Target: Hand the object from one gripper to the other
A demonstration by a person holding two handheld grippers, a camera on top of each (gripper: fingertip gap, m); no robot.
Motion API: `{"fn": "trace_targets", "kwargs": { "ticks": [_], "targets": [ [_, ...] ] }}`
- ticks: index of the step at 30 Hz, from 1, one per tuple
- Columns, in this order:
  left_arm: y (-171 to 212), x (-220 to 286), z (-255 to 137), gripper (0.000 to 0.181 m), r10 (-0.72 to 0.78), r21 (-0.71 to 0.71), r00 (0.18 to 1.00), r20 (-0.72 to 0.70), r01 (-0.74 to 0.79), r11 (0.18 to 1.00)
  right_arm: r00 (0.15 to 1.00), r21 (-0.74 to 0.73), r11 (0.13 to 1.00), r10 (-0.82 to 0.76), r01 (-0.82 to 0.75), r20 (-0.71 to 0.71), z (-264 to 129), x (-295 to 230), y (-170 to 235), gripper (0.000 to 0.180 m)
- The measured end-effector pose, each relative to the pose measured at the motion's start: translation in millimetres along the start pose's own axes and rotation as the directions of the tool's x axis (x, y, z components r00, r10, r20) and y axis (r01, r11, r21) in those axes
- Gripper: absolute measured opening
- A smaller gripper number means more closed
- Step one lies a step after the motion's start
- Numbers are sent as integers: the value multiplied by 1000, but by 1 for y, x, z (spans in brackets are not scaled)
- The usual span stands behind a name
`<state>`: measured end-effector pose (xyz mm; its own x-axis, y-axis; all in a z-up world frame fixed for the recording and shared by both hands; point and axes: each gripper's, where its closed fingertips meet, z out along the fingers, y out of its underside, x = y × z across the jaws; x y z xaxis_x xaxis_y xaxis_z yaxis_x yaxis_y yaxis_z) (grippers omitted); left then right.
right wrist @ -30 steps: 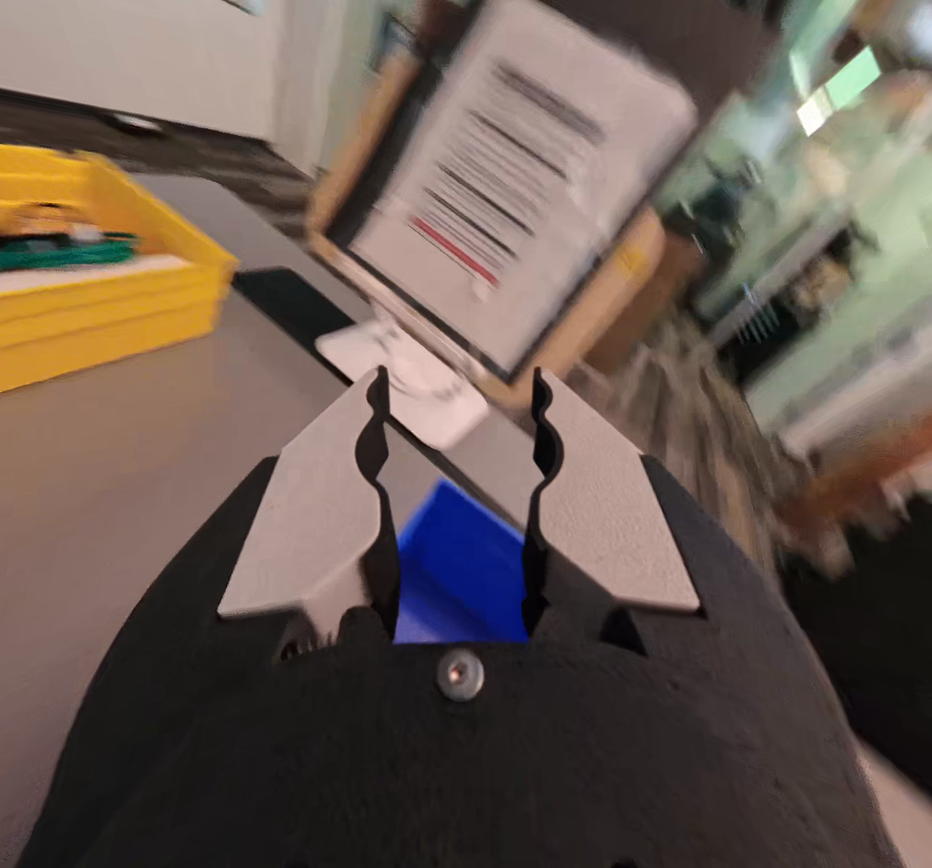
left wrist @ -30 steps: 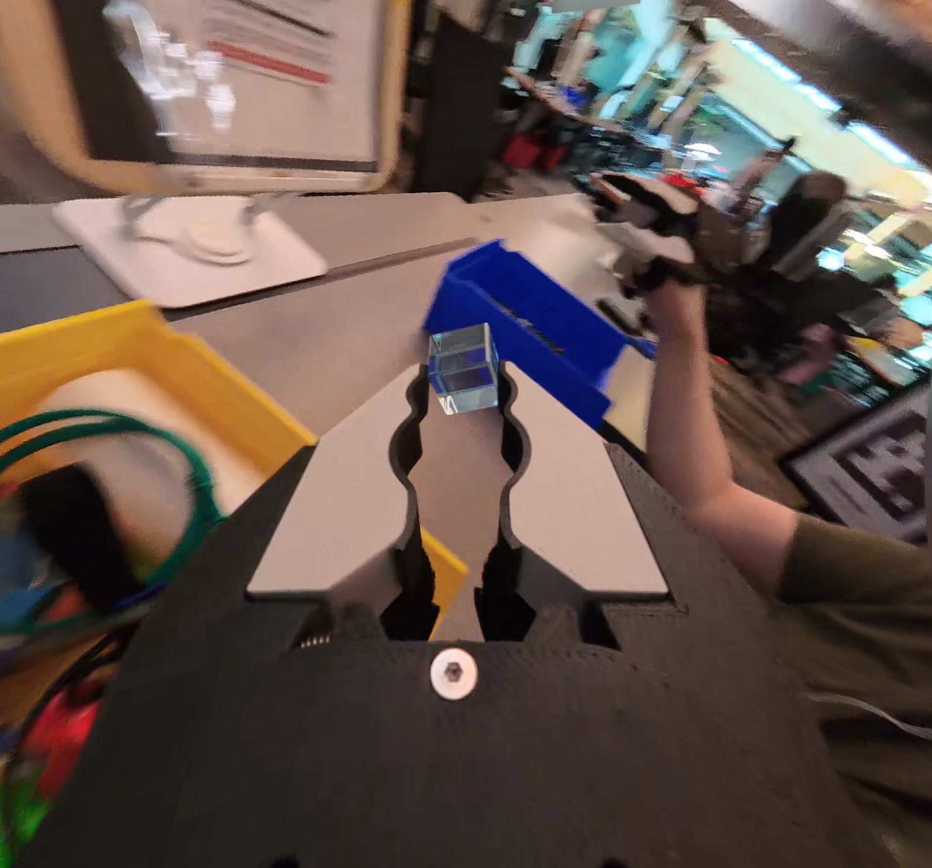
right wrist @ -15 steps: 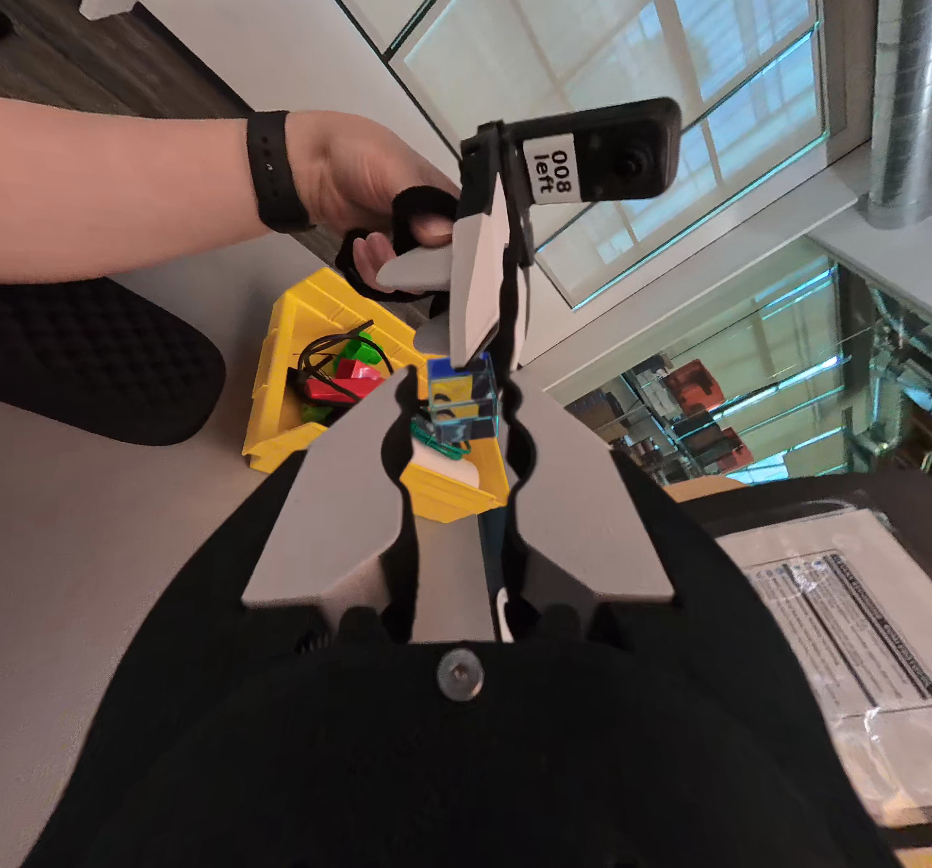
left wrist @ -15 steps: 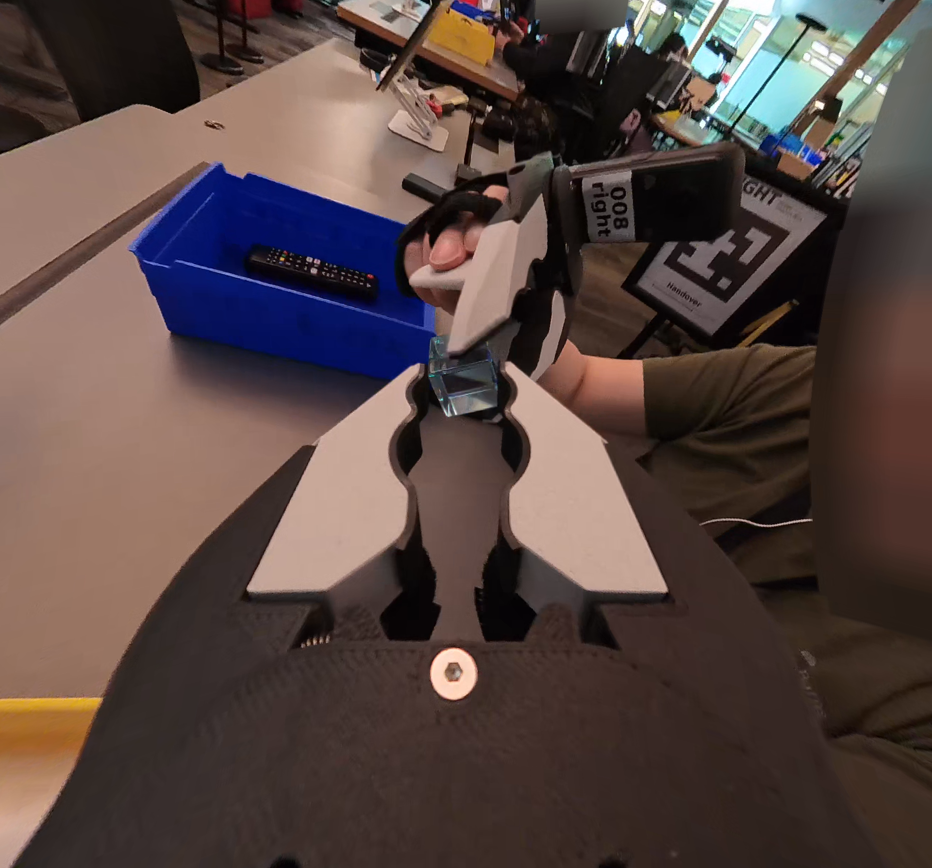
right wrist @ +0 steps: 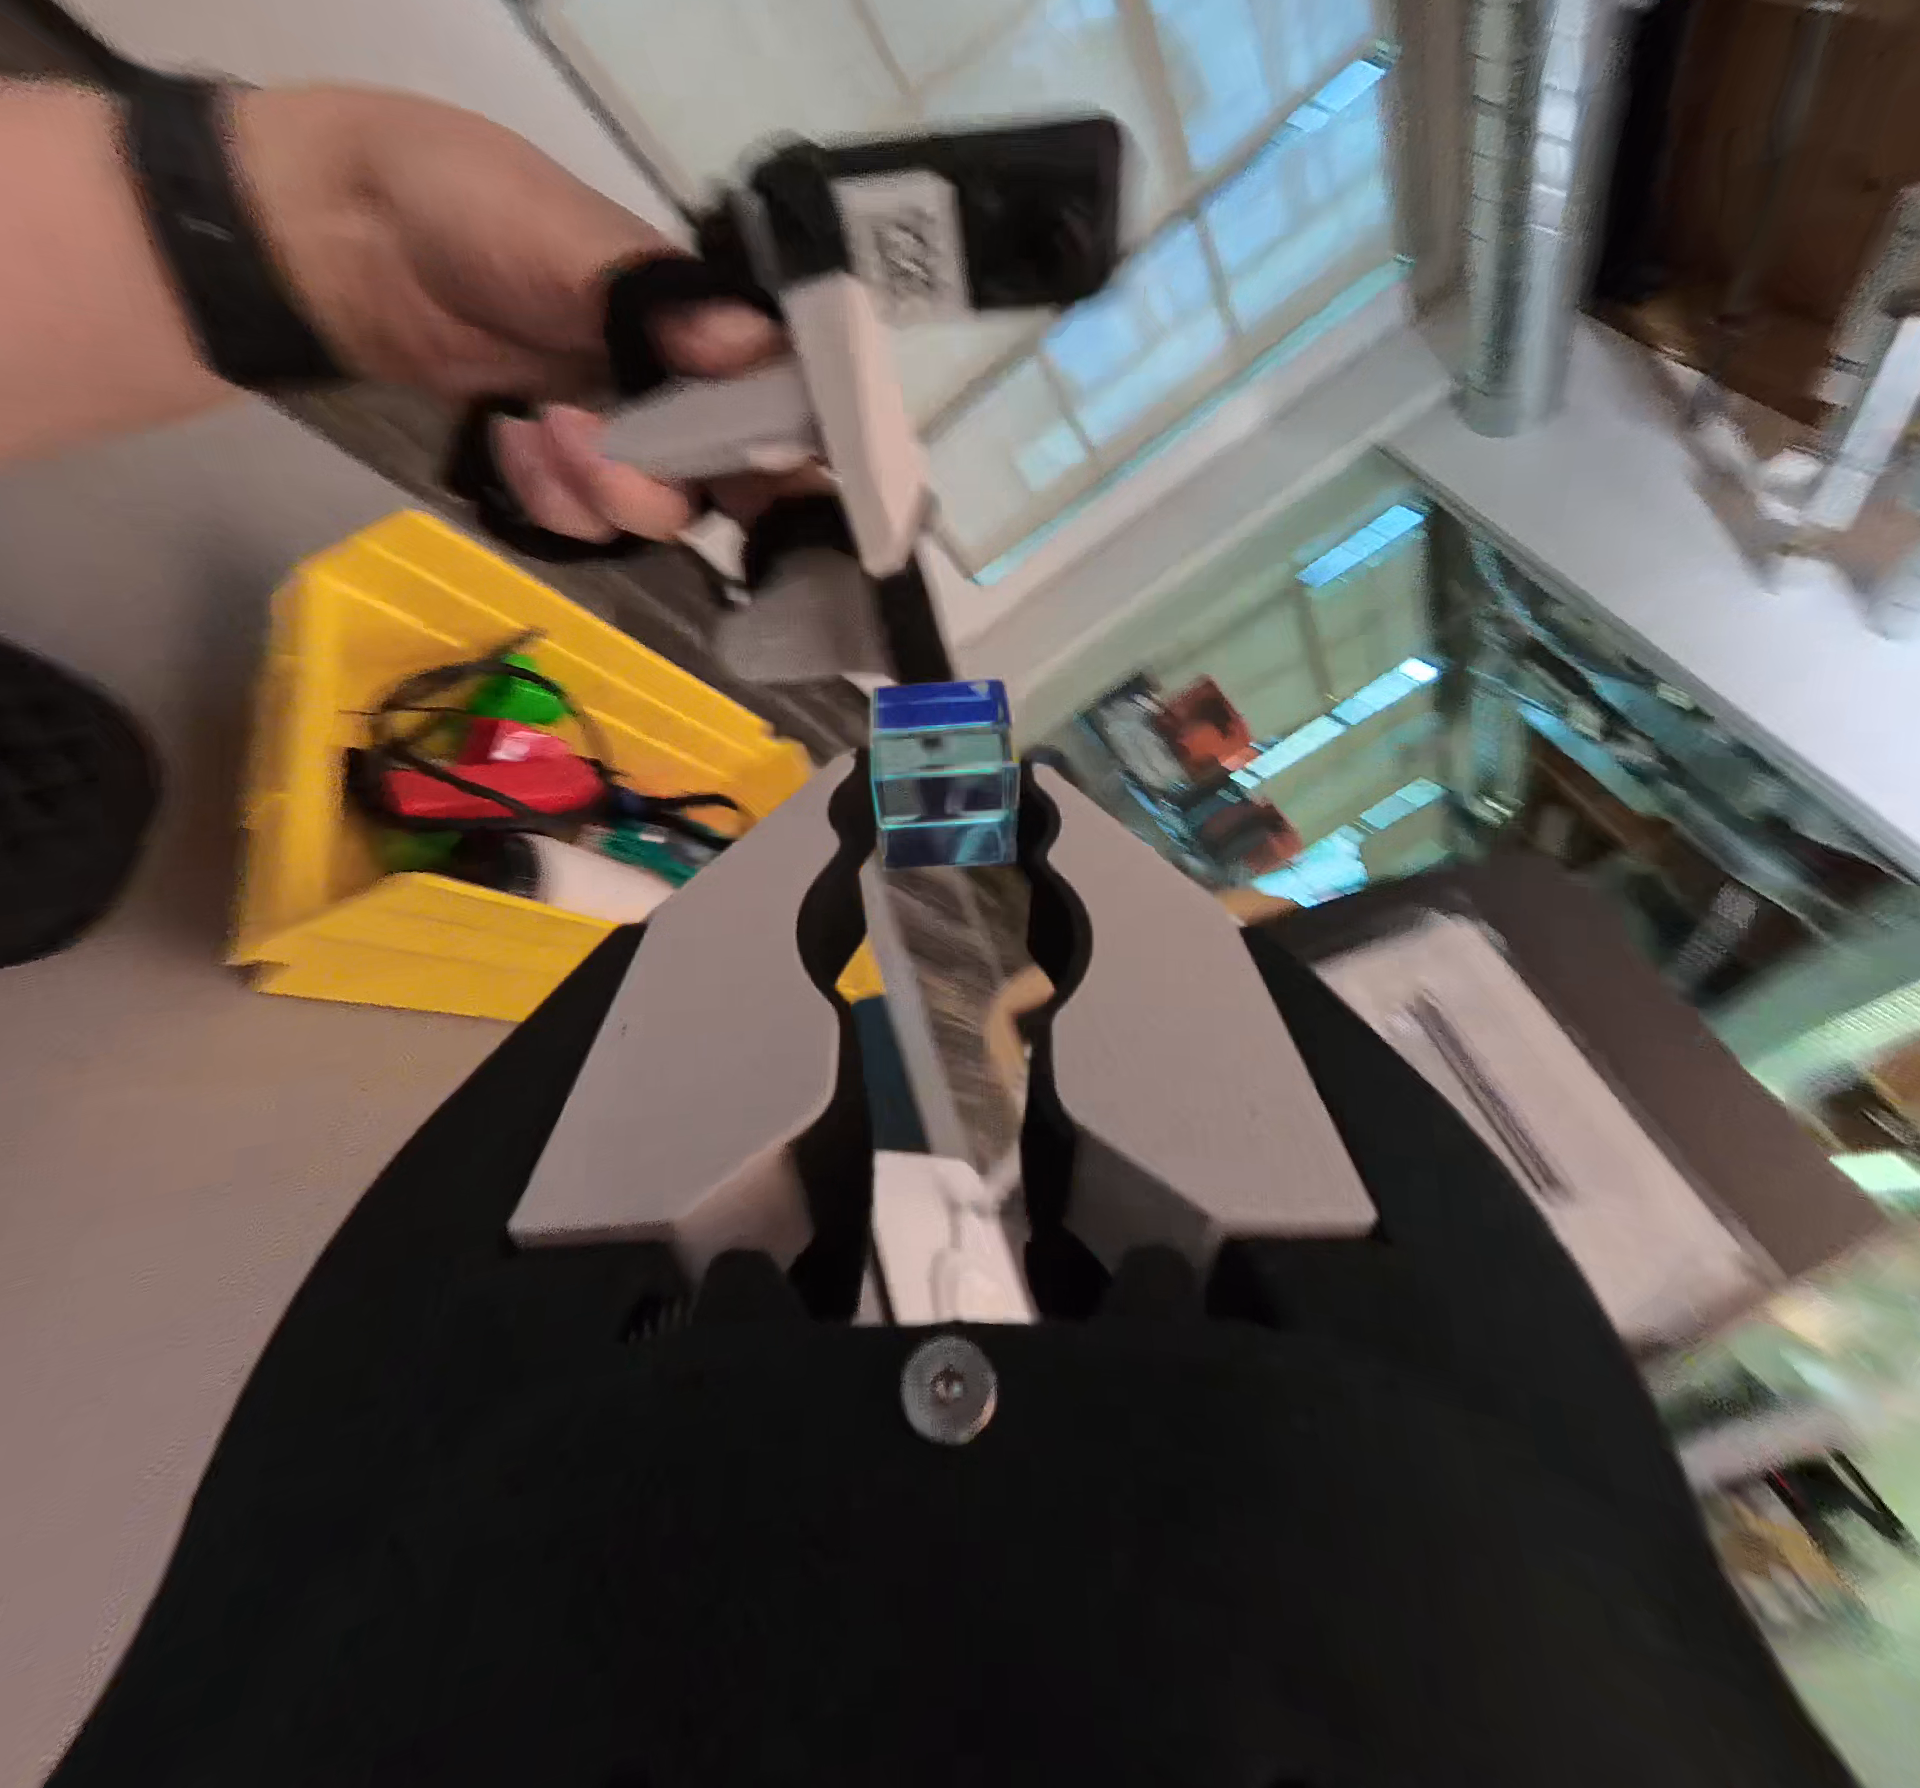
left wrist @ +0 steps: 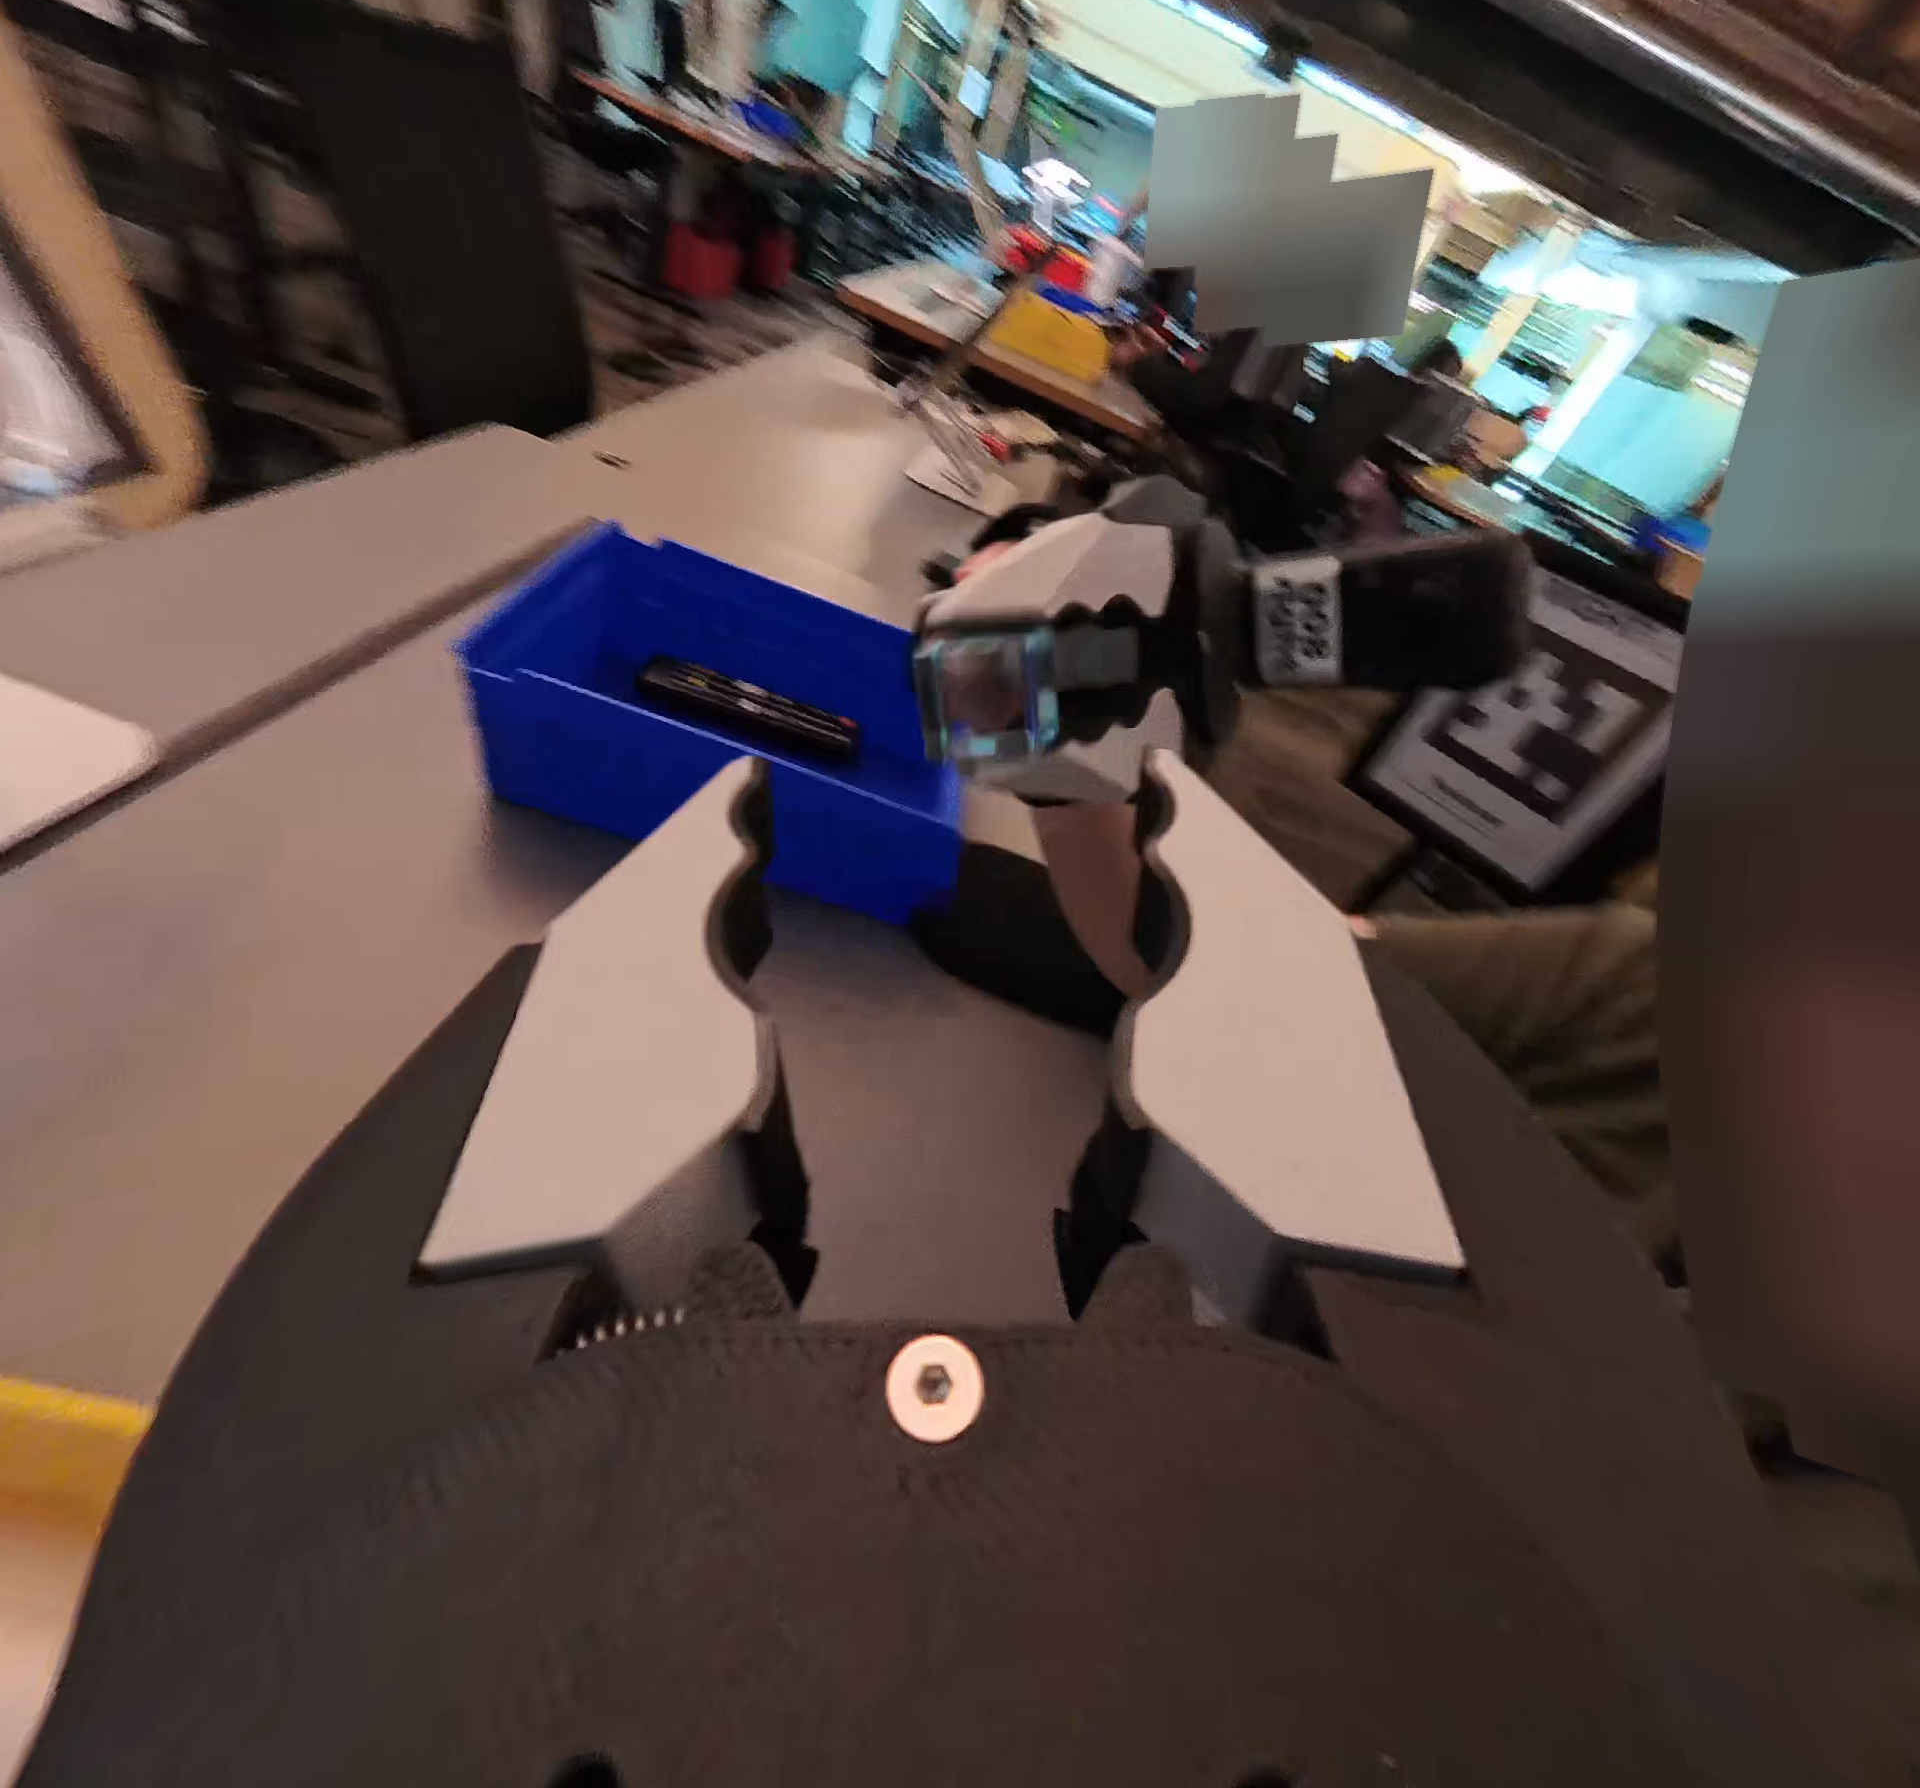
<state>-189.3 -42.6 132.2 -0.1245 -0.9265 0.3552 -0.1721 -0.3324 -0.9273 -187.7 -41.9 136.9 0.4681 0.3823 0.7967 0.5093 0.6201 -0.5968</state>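
A clear glass-like cube with blue-tinted faces sits between the tips of my right gripper, which is shut on it. In the left wrist view the cube shows in the right gripper, held in the air over the near corner of the blue bin. My left gripper is open and empty, its tips just below and short of the cube. In the right wrist view the left gripper is seen edge-on just beyond the cube, held by a hand.
A blue bin holding a black remote stands on the grey table. A yellow bin holds cables and red and green items. A black mat lies at the left. A framed marker sign stands at the right. Both grippers' tips are close together, under 4 cm apart.
The left gripper has opened and let go of the cube and drawn back. The right gripper has shut on the cube and now holds it alone.
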Motion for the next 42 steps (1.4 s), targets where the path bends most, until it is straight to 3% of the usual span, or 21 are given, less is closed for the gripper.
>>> {"fn": "trace_targets", "kwargs": {
  "ticks": [2,5,9,13,16,22,26,29,34,37,39,40,41,42],
  "targets": [
    [-10,-20,-7,73,31,60,989,143,-40,997,979,-95,995,-41,23,-198,-4,33,24,25],
    [-22,-32,-12,74,115,95,953,279,-147,985,889,-332,926,-298,180,-348,-12,59,65,25],
    [-32,-25,0,76,217,107,913,346,-268,957,853,-399,876,-411,271,-321,1,47,78,25],
    [-22,-41,13,77,387,-70,781,491,-407,911,831,-406,858,-456,314,-320,9,38,69,25],
    [-16,-44,23,73,486,-164,704,518,-476,864,821,-412,847,-478,336,-312,13,33,64,25],
    [-8,-53,32,62,466,-193,706,533,-436,879,793,-426,822,-526,379,-308,19,27,50,25],
    [-9,-54,33,34,502,-218,665,552,-466,857,768,-434,798,-566,418,-299,22,22,40,26],
    [-10,-48,34,28,521,-217,664,536,-488,845,770,-426,809,-554,406,-317,22,23,36,27],
    [-22,-40,17,26,499,-142,680,537,-510,848,797,-338,867,-480,366,-366,13,31,26,30],
    [-24,-27,6,26,420,-31,796,437,-453,891,847,-230,942,-324,245,-423,2,44,26,32],
    [-24,-1,4,25,331,88,917,221,-357,930,932,-54,998,-48,30,-359,2,41,26,29],
    [-25,14,1,25,310,145,946,99,-322,936,962,39,989,145,-140,-232,7,31,24,30],
    [-26,27,-3,25,312,187,950,-3,-306,933,929,104,929,363,-354,-78,10,23,20,31],
    [-26,35,-6,25,332,214,941,-61,-312,925,818,131,807,569,-575,81,11,17,14,32]
  ]
}}
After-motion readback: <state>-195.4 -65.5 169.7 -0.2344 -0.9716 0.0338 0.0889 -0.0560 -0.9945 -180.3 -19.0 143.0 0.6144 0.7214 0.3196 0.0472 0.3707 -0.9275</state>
